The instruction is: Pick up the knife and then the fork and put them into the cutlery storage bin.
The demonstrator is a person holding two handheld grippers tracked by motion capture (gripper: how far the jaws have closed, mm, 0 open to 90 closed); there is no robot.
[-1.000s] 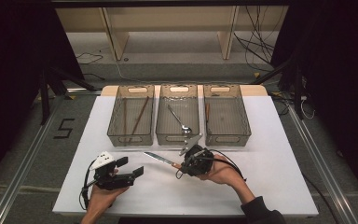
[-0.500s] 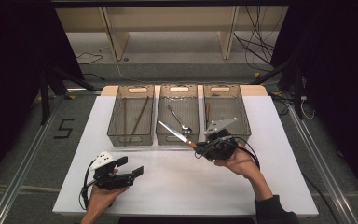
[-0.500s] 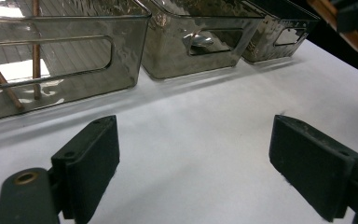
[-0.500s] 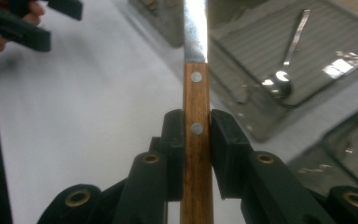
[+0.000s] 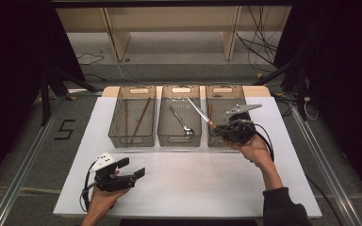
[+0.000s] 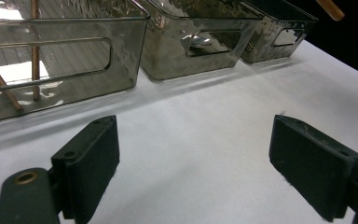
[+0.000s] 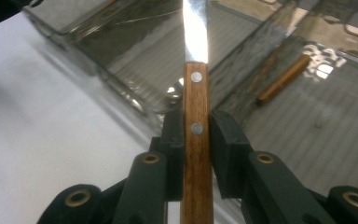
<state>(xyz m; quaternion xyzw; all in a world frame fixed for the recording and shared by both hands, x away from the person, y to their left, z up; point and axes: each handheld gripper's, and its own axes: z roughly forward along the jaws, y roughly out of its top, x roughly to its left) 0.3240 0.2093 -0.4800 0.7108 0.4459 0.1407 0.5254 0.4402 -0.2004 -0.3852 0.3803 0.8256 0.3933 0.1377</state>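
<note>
Nearest the person, the left gripper [image 5: 131, 170] rests low on the white counter [image 5: 193, 183], its fingers [image 6: 88, 163] spread wide with nothing between them. Farther out, the right gripper [image 5: 217, 128] has its fingers [image 7: 226, 149] clamped on the wooden handle of a knife [image 7: 196, 116]. The knife's long axis runs straight out from the fingers, blade slanting up and away over the middle bin [image 5: 179, 137] and the right bin [image 5: 223, 89]. The right bin lies just beneath that hand, so the right hand is much the nearer one for dropping the knife in. A spoon [image 5: 181, 123] lies in the middle bin, chopsticks [image 5: 141, 117] in the left bin [image 5: 133, 140]. Beyond are a grey floor and pale shelving.
</note>
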